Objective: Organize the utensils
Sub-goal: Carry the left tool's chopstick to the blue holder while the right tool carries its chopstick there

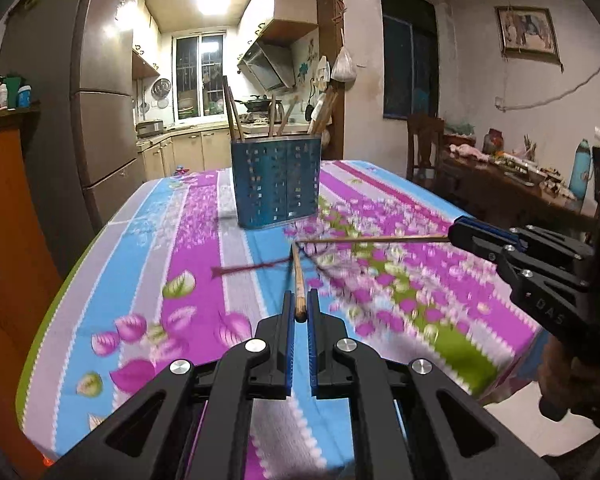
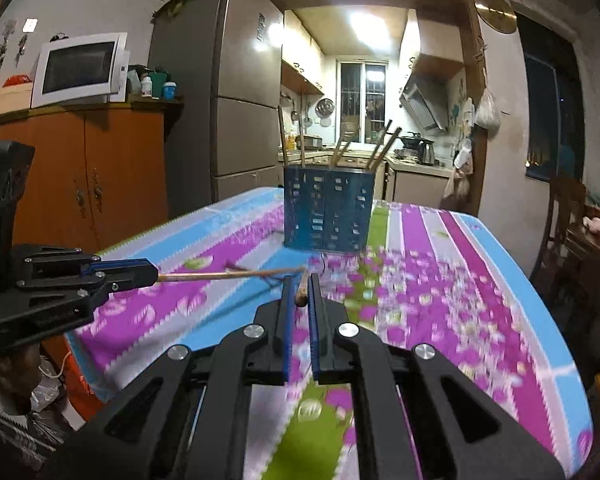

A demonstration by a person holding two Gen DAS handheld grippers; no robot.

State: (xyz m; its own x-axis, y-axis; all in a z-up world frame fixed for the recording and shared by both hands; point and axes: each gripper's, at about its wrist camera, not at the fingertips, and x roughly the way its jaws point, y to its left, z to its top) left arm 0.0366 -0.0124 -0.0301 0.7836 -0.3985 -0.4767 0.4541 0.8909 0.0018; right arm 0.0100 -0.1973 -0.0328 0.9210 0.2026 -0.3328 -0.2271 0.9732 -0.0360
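Observation:
A blue perforated utensil holder [image 1: 276, 184] stands on the flowered tablecloth [image 1: 148, 264] with several wooden chopsticks in it; it also shows in the right wrist view [image 2: 327, 208]. My left gripper [image 1: 299, 300] is shut on a wooden chopstick [image 1: 298, 280] that points toward the holder. My right gripper [image 2: 300, 286] is shut on another chopstick [image 2: 302, 294]. In the left wrist view the right gripper [image 1: 456, 232] holds its chopstick [image 1: 372, 239] level. In the right wrist view the left gripper [image 2: 152, 274] holds its chopstick [image 2: 228, 275]. The two chopstick tips nearly meet above the cloth.
A fridge [image 2: 236, 92] and an orange cabinet [image 2: 88, 168] with a microwave [image 2: 80, 70] stand left of the table. A wooden chair [image 1: 424, 148] and a cluttered side table [image 1: 516, 176] stand to the right. The kitchen lies behind.

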